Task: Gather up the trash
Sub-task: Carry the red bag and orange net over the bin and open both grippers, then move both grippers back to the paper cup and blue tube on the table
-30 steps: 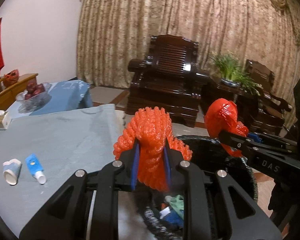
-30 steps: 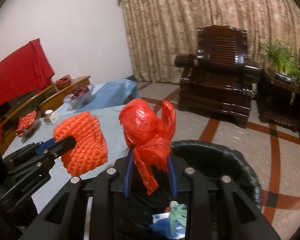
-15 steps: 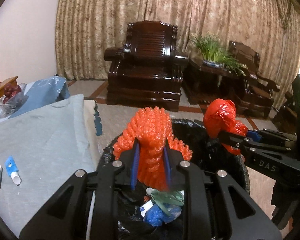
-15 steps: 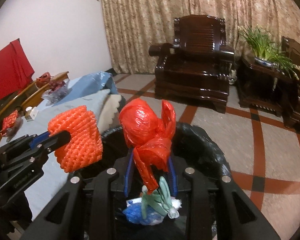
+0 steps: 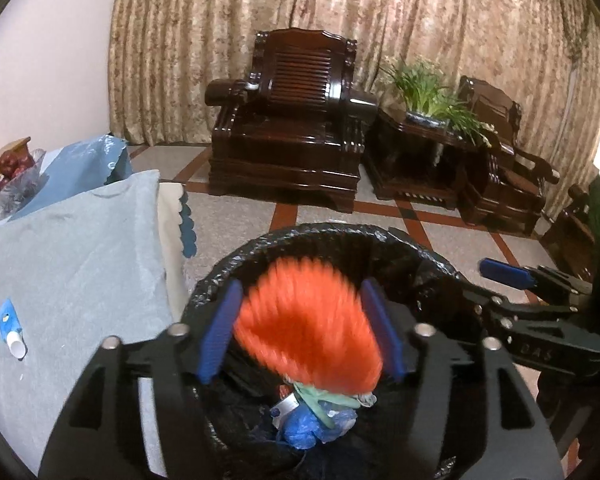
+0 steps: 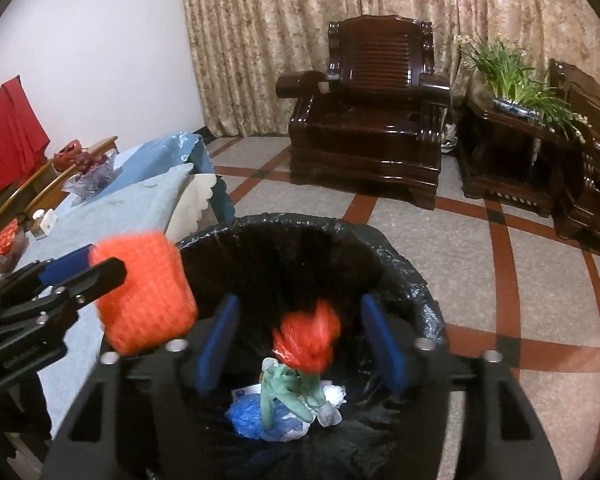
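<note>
My left gripper (image 5: 300, 289) hangs over the black-lined trash bin (image 5: 340, 233), its jaws opening. A blurred orange foam net (image 5: 308, 320) drops between its blue pads (image 5: 220, 336), which no longer press on it. My right gripper (image 6: 300, 300) is over the same bin (image 6: 300, 220), jaws opening too. A blurred red plastic bag (image 6: 308, 340) falls from it onto blue and green trash (image 6: 284, 400) in the bottom. Each view shows the other gripper from the side: right gripper (image 5: 480, 280), left gripper (image 6: 106, 260) with the net (image 6: 144, 288).
A table with a blue-grey cloth (image 5: 80, 260) stands left of the bin, with a blue tube (image 5: 10, 328) and a fruit bowl (image 5: 12, 184) on it. Beyond are a dark wooden armchair (image 5: 292, 128), a side table with a plant (image 5: 432, 96) and tiled floor.
Both grippers moved from beside the table to over the bin and sank a little. Both jaws opened. The orange net and the red bag slipped free and are falling.
</note>
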Motion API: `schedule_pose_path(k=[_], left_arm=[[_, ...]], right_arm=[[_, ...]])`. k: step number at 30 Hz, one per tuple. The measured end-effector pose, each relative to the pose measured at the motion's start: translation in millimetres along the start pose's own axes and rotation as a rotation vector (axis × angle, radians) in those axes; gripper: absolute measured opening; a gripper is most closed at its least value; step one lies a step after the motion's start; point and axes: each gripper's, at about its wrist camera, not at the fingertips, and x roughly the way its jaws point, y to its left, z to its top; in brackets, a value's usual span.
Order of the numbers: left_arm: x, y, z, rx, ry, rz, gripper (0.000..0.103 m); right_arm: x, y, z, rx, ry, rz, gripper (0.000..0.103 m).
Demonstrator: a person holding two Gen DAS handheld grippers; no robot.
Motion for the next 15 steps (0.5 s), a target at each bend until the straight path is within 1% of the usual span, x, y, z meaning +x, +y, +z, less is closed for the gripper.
schedule_pose_path(k=[1, 2, 4, 8, 15], left_arm=[[-1.1, 0.7, 1.3, -0.005, -0.005, 0.001, 0.071], [-3.8, 4.4, 1.5, -0.011, -0.013, 0.004, 0.077], [-8.8, 11.4, 2.4, -0.028, -0.025, 0.017, 0.083], [-21.3, 29.0, 5.3, -0.063, -0.04, 0.033, 0.085], [-57.4, 62.0, 6.2, -0.09, -0.093, 0.119, 0.088]], right_arm=[[-0.7, 0.7, 0.3, 0.0, -0.006, -0.011, 0.088], [-3.4, 2.2, 0.7, 0.001, -0.022, -0.024, 0.092], [-7.0, 4.6, 2.7, 0.002, -0.046, -0.029, 0.097], [-12.5, 13.3, 9.7, -0.008, -0.071, -0.019, 0.097], [-20.6, 41.1, 22.8, -0.039, -0.117, 0.037, 0.097]])
